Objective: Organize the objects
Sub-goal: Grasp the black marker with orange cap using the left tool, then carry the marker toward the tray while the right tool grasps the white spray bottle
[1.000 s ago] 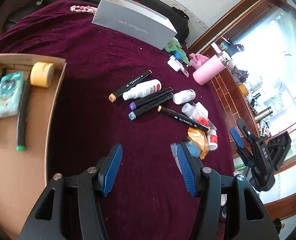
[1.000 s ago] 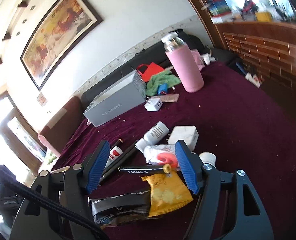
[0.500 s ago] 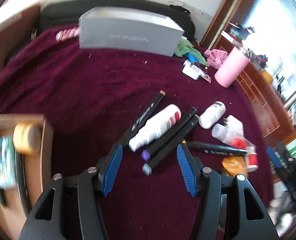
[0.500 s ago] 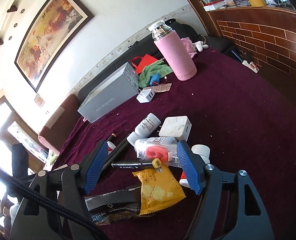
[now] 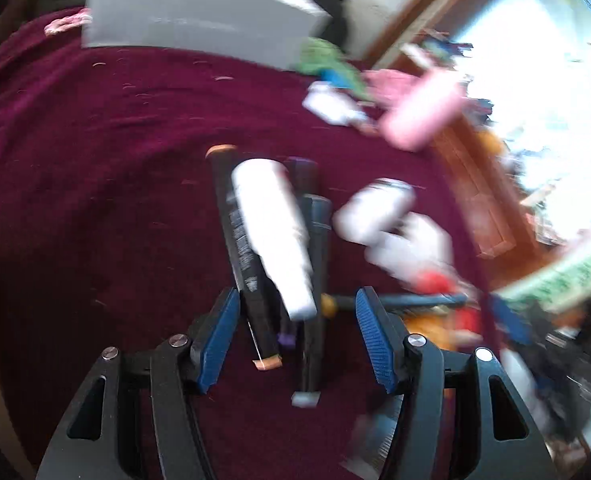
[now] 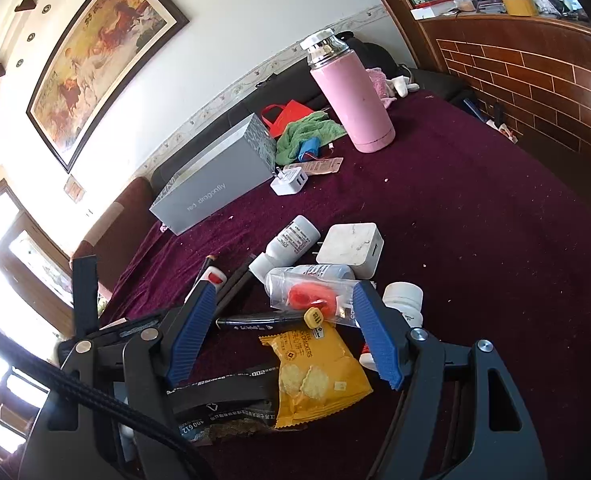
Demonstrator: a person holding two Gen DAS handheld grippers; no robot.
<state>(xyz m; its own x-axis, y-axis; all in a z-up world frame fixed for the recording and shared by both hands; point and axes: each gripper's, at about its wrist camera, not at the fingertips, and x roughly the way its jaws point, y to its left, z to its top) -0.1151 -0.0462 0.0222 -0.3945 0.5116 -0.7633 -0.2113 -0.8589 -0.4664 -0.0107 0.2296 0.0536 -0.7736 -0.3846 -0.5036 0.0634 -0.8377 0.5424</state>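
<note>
Our left gripper (image 5: 297, 334) stands half-wide, pads clear, straddling a bundle of markers (image 5: 239, 240) and a white spray bottle (image 5: 273, 232) on the maroon cloth (image 5: 95, 160), likely lining up a grab. Our right gripper (image 6: 283, 334) is wide, holding nothing, over a cracker packet (image 6: 315, 372) and yellow-capped pen (image 6: 263, 322). Grey box (image 6: 211, 184) is closed; contents unknown.

Left wrist view motion-blurred throughout: marker (image 5: 237, 236) print unreadable, white bottle (image 5: 273, 232) label smeared. Items right of left claw (image 5: 297, 334) melt into white/red/orange blobs, not identifiable. Grey box (image 5: 199, 16) cut by top edge. Right wrist view: black wrapper (image 6: 215, 400) partly behind right claw (image 6: 285, 334) finger, cracker packet (image 6: 319, 376) overlapping it.
</note>
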